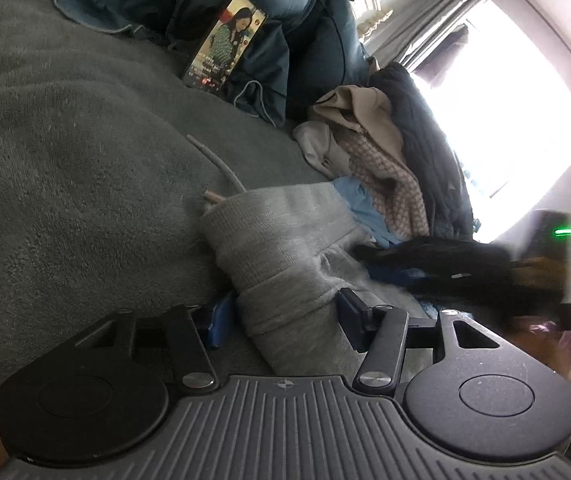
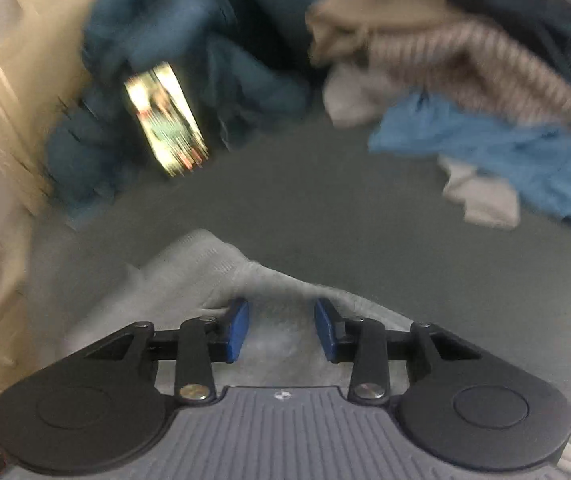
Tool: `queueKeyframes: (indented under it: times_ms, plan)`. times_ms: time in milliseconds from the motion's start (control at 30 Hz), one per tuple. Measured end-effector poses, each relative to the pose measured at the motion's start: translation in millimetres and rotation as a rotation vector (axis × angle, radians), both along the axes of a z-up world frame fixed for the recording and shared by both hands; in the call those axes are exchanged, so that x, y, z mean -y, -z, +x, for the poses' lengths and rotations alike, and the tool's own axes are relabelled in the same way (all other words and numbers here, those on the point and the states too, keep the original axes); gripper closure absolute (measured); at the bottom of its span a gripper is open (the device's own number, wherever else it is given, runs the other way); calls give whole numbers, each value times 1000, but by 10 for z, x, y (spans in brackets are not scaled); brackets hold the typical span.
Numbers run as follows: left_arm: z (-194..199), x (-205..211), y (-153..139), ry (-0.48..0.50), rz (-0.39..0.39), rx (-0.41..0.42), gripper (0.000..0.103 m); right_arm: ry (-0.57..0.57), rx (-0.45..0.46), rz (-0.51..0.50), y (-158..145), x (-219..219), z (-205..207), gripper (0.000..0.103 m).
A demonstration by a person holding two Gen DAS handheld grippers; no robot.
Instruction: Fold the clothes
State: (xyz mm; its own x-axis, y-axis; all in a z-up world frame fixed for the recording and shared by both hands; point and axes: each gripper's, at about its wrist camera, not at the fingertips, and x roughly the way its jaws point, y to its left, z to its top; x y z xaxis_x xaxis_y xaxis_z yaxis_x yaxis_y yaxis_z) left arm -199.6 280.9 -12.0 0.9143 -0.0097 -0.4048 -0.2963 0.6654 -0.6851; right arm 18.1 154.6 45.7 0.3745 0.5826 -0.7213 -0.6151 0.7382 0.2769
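Left wrist view: left gripper (image 1: pixel 281 326) half-closed around a bunched fold of the grey knit garment (image 1: pixel 281 248) on the grey blanket (image 1: pixel 65 160); firm contact unclear. Unsorted clothes pile (image 1: pixel 385 160) beyond, phone (image 1: pixel 225 40) propped further back. Right wrist view, blurred: right gripper (image 2: pixel 281 330) narrowed over the same garment's edge (image 2: pixel 205 264), pinch uncertain. Judged step: taking hold. Next: secure both grips, then lift and spread.

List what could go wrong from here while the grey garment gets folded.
1. The left gripper straddles only a bunched fold of the grey garment; a pull may slip or crease it.
2. The lit phone leans on dark bedding nearby and may topple.
3. The unfolded pile lies close and could snag.
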Motion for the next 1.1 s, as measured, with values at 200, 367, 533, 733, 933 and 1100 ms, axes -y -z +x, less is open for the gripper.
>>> queueKeyframes:
  times_ms: [200, 367, 533, 733, 933, 1100]
  plan:
    - [95, -67, 50, -16, -52, 28, 47, 20, 51, 56, -246, 272, -306, 64]
    - [153, -93, 78, -79, -88, 41, 60, -4, 28, 93, -319, 589, -683, 64]
    - [175, -8, 34, -133, -69, 71, 69, 55, -59, 85, 80, 603, -573, 65]
    - [124, 336, -390, -55, 129, 178, 71, 123, -97, 194, -121, 1006, -613, 64]
    - [173, 899, -803, 68, 292, 253, 71, 209, -76, 378, -401, 1867, -894, 62]
    - [142, 1623, -1086, 192, 463, 310, 71, 296, -53, 522, -638, 2750, -1262, 61]
